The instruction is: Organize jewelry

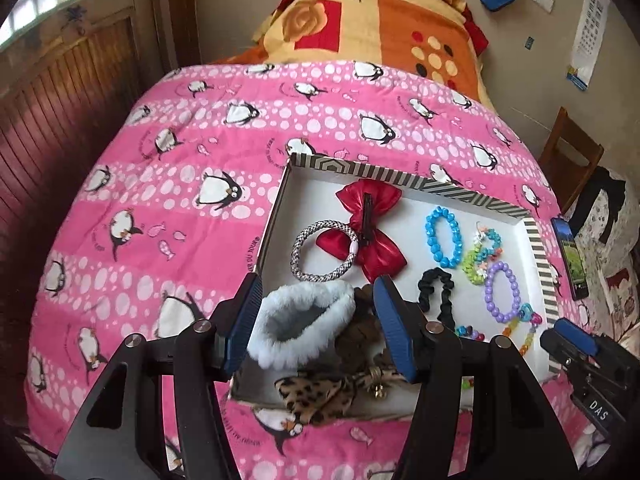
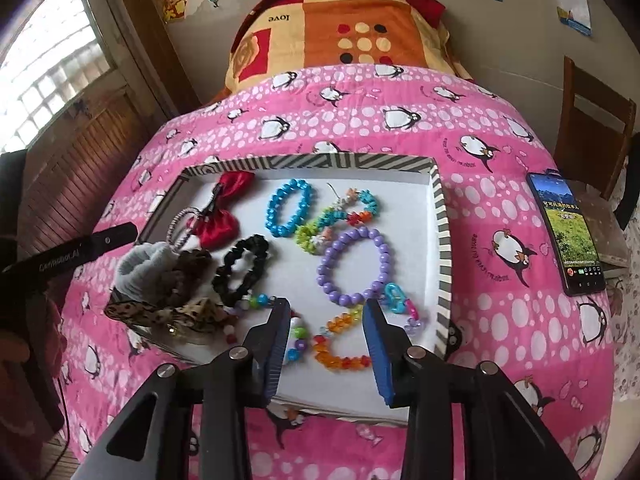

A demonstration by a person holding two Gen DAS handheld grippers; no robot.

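A striped box lid (image 1: 536, 240) (image 2: 442, 216) lies on the bed with jewelry and hair pieces in it. My left gripper (image 1: 318, 296) is open around a fluffy light-blue scrunchie (image 1: 300, 326) (image 2: 144, 272) at the box's near left corner. A brown scrunchie (image 2: 188, 276) and a leopard bow (image 1: 316, 394) lie beside it. My right gripper (image 2: 326, 312) is open above an orange bead bracelet (image 2: 340, 356), not touching it. A purple bead bracelet (image 2: 354, 266), blue bracelet (image 2: 288, 210), black scrunchie (image 2: 240, 268), red bow (image 1: 368, 226) and silver bangle (image 1: 324, 250) lie further in.
The box sits on a pink penguin blanket (image 1: 160, 200). A phone (image 2: 566, 232) with a lit screen lies to the right. A wooden chair (image 2: 596, 136) stands at the right, and a folded orange blanket (image 2: 344, 32) lies at the far end of the bed.
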